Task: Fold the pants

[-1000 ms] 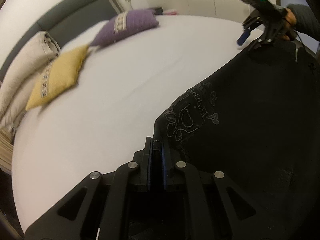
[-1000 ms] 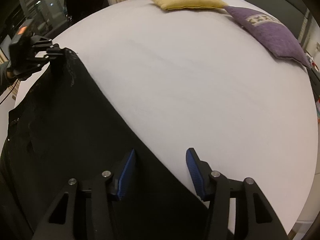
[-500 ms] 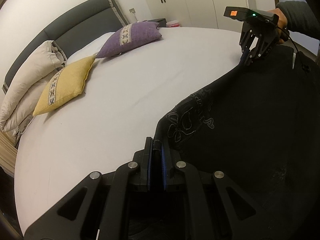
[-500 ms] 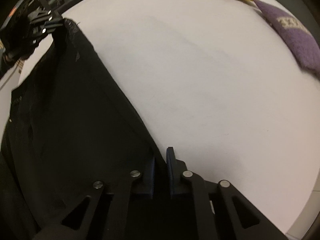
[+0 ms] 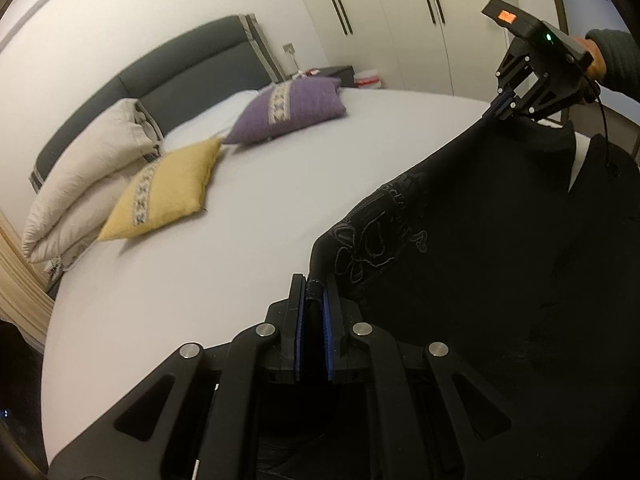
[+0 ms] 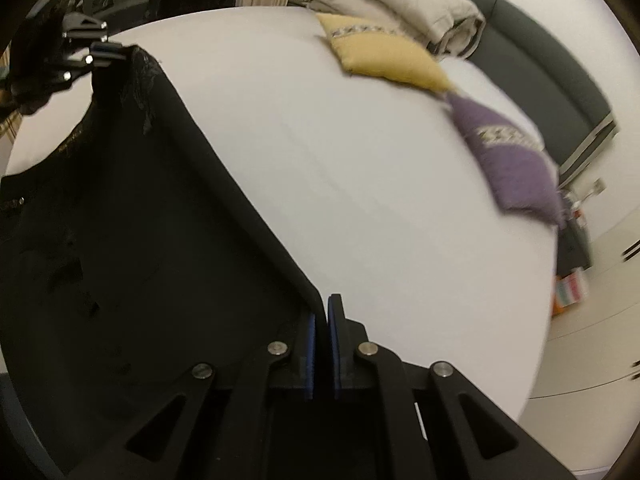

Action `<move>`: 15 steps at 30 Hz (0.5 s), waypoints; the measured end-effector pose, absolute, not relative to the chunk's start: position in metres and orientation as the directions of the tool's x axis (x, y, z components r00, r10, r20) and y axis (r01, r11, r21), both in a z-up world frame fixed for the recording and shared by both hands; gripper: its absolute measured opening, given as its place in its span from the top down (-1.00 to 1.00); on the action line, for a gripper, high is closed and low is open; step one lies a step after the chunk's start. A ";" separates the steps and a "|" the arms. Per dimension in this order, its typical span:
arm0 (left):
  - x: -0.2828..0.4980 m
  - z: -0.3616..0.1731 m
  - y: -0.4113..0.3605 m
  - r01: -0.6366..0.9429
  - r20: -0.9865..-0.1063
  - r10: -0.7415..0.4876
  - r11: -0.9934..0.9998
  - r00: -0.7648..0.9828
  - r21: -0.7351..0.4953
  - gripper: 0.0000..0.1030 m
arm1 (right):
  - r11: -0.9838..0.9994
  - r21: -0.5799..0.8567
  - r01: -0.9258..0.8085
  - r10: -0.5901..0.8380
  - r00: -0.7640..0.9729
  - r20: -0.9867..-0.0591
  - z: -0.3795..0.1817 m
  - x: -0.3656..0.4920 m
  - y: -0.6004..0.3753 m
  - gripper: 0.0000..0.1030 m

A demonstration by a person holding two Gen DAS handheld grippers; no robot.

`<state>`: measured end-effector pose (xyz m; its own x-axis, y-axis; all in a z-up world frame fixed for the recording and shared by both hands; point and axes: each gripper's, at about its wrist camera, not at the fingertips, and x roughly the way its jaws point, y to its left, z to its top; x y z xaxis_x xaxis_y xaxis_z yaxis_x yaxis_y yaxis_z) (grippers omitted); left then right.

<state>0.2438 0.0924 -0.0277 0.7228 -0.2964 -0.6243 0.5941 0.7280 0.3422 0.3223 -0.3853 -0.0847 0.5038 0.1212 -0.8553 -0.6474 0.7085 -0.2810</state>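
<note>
Pants (image 5: pixel 500 280) hang stretched between both claws, left claw (image 5: pixel 313 304) clamped, right claw (image 6: pixel 322 320) apparently closing on fabric.

White-sheeted bed (image 5: pixel 248 216), dark grey headboard (image 5: pixel 192 72); yellow cushion (image 5: pixel 168 196), purple cushion (image 5: pixel 292 110), beige pillows (image 5: pixel 88 176); white wardrobe doors (image 5: pixel 400 12) behind.

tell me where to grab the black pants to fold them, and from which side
Grip the black pants at the two ends of the long straight edge facing the bed, coming in from above. That edge spans taut between the left tongs and right tongs, each pinching a corner.
</note>
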 end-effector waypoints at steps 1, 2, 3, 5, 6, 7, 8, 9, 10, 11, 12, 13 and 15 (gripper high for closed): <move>0.239 -0.024 0.094 0.590 -0.620 -0.294 0.729 0.727 0.346 0.87 | 0.702 -0.305 -0.643 0.103 0.516 -0.850 -0.083 0.321 -0.385 0.89; 0.231 -0.020 0.095 0.585 -0.617 -0.290 0.731 0.732 0.351 0.87 | 0.698 -0.318 -0.641 0.092 0.521 -0.848 -0.083 0.320 -0.380 0.90; 0.225 -0.016 0.096 0.582 -0.614 -0.288 0.733 0.735 0.352 0.87 | 0.694 -0.331 -0.639 0.084 0.529 -0.844 -0.083 0.308 -0.374 0.90; 0.211 -0.011 0.099 0.578 -0.610 -0.290 0.739 0.737 0.348 0.87 | 0.687 -0.357 -0.633 0.072 0.548 -0.834 -0.082 0.300 -0.362 0.92; 0.198 -0.007 0.102 0.578 -0.608 -0.296 0.742 0.737 0.339 0.87 | 0.686 -0.367 -0.629 0.069 0.558 -0.827 -0.080 0.292 -0.359 0.92; 0.188 -0.006 0.104 0.580 -0.608 -0.300 0.743 0.735 0.335 0.87 | 0.685 -0.376 -0.624 0.067 0.568 -0.820 -0.077 0.285 -0.357 0.92; 0.175 -0.005 0.106 0.583 -0.608 -0.303 0.741 0.734 0.333 0.87 | 0.687 -0.377 -0.621 0.072 0.574 -0.815 -0.073 0.275 -0.353 0.92; 0.163 -0.006 0.107 0.586 -0.609 -0.306 0.739 0.732 0.333 0.87 | 0.691 -0.376 -0.617 0.077 0.580 -0.811 -0.070 0.259 -0.351 0.92; 0.151 -0.007 0.107 0.592 -0.610 -0.310 0.734 0.729 0.334 0.87 | 0.690 -0.383 -0.614 0.078 0.590 -0.804 -0.069 0.248 -0.351 0.92; 0.136 -0.008 0.106 0.600 -0.611 -0.317 0.726 0.725 0.336 0.87 | 0.681 -0.405 -0.610 0.066 0.602 -0.796 -0.069 0.231 -0.348 0.92; 0.116 -0.011 0.104 0.610 -0.613 -0.322 0.713 0.722 0.345 0.87 | 0.669 -0.429 -0.607 0.052 0.614 -0.787 -0.071 0.220 -0.346 0.92; 0.100 -0.014 0.102 0.617 -0.614 -0.324 0.704 0.719 0.351 0.87 | 0.659 -0.449 -0.604 0.040 0.624 -0.780 -0.074 0.206 -0.345 0.93; 0.065 -0.023 0.099 0.633 -0.624 -0.334 0.692 0.707 0.347 0.87 | 0.651 -0.460 -0.604 0.034 0.628 -0.777 -0.081 0.178 -0.342 0.93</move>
